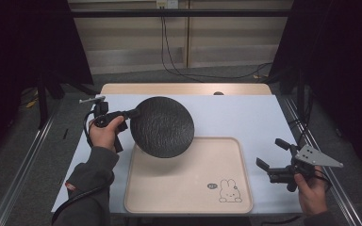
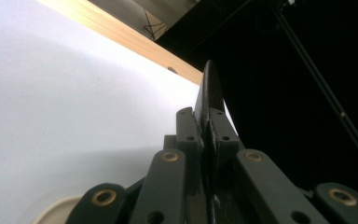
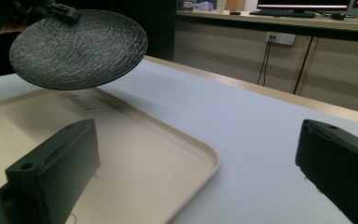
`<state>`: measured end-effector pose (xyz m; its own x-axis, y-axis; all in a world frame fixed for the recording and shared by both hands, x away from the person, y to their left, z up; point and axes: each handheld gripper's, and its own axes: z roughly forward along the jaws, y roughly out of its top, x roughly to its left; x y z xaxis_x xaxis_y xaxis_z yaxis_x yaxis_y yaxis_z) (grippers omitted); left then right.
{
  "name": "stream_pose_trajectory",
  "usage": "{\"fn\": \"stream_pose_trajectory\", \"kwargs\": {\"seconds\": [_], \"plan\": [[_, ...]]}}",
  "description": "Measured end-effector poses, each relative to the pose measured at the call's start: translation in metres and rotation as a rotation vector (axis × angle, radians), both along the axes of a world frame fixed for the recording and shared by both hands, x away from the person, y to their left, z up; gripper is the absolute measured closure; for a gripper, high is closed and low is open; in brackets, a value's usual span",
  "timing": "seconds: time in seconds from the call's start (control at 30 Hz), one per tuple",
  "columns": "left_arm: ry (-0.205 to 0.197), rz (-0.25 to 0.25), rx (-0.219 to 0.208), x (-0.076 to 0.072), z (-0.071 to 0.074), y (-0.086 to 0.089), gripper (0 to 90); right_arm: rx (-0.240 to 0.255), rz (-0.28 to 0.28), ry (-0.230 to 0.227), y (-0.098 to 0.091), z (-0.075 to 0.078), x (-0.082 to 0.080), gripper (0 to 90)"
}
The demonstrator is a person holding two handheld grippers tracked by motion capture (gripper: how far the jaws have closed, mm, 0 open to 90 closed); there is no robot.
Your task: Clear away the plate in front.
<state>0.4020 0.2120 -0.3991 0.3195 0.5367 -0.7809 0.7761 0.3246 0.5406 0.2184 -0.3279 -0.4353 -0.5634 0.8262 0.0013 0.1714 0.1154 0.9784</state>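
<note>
A round black textured plate (image 1: pixel 162 126) hangs tilted in the air over the far left corner of the beige tray (image 1: pixel 188 193). My left gripper (image 1: pixel 133 114) is shut on the plate's left rim. In the left gripper view the jaws pinch the plate (image 2: pixel 209 93) edge-on. The right gripper view has the plate (image 3: pixel 79 49) at upper left, above the tray (image 3: pixel 158 154). My right gripper (image 1: pixel 269 154) stands open beside the tray's right edge, nothing between its jaws.
The tray carries a small rabbit drawing (image 1: pixel 229 191) near its front right corner. A white table top (image 1: pixel 235 115) lies under it, with a wooden strip (image 1: pixel 184 89) along the far edge. Cables (image 1: pixel 169 61) hang behind the table.
</note>
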Motion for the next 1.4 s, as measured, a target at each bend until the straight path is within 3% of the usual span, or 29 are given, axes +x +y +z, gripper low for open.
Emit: {"fn": "stream_pose_trajectory", "kwargs": {"seconds": [0.3,0.33,0.5,0.7,1.03,1.2,1.27,1.4], "plan": [[-0.016,-0.031,0.003,-0.01,0.002,-0.004,85.3,0.003,0.004,-0.004,0.0,0.0,0.0,0.0],[-0.033,-0.052,0.012,-0.013,0.002,-0.006,85.2,0.003,0.004,-0.005,0.0,0.0,0.0,0.0],[-0.042,-0.076,0.012,-0.02,0.002,-0.012,85.4,0.002,0.004,-0.003,0.001,0.0,0.001,0.0],[-0.079,-0.085,0.017,-0.03,0.001,-0.019,85.3,0.008,0.005,-0.002,0.0,0.0,0.0,0.0],[-0.094,-0.127,0.028,-0.043,-0.001,-0.028,85.2,0.0,0.002,0.001,0.001,0.0,0.001,0.0],[-0.071,-0.161,0.033,-0.048,-0.003,-0.033,85.3,0.0,-0.005,-0.007,0.0,0.0,0.001,0.0],[-0.088,-0.167,0.049,-0.05,-0.004,-0.035,85.2,0.005,-0.01,-0.01,0.0,0.0,0.001,0.0],[-0.083,-0.188,0.054,-0.054,-0.006,-0.04,85.1,-0.006,-0.008,-0.006,0.001,0.0,0.001,0.0]]}}
